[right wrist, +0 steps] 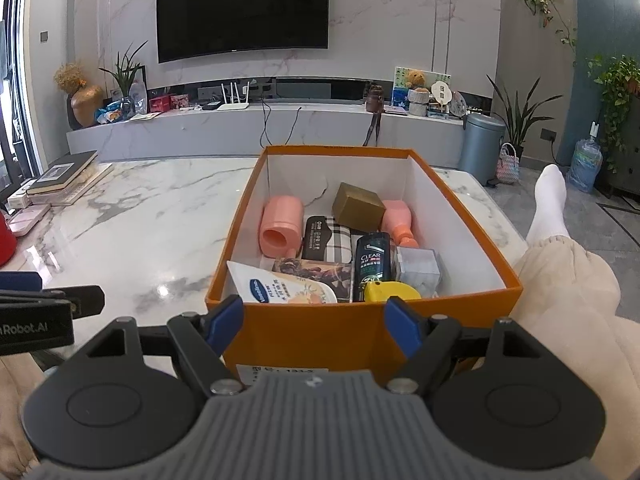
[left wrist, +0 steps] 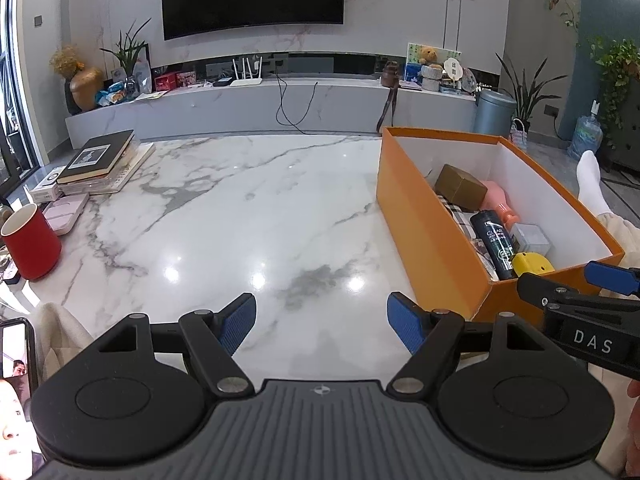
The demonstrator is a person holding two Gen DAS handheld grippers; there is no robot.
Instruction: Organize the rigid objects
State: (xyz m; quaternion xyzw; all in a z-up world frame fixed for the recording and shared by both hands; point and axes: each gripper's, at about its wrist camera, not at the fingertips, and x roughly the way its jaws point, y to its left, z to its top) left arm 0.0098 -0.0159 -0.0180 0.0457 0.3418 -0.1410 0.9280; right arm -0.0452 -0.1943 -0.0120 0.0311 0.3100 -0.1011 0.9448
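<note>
Both hand-held grippers, left (left wrist: pixel 322 322) and right (right wrist: pixel 314 322), gape, seemingly empty.

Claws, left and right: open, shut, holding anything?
Left claw: open, empty, over the white marble table.
Right claw: open, empty, at the orange cardboard box.

The box (right wrist: pixel 360 332) stands on the table (left wrist: pixel 240 220); in it lie a bottle (right wrist: pixel 372 264), a tube (right wrist: pixel 280 288) left of it; books (left wrist: pixel 100 160) lie far left of the box.

L gripper (left wrist: pixel 322 322): blue ribbed pads, black links w/ silver screws behind, grey ribbed body | R gripper (right wrist: pixel 314 322): same, "DAS" label | person: beige trousers (right wrist: pixel 572 292), white sock (right wrist: pixel 550 204)
</note>
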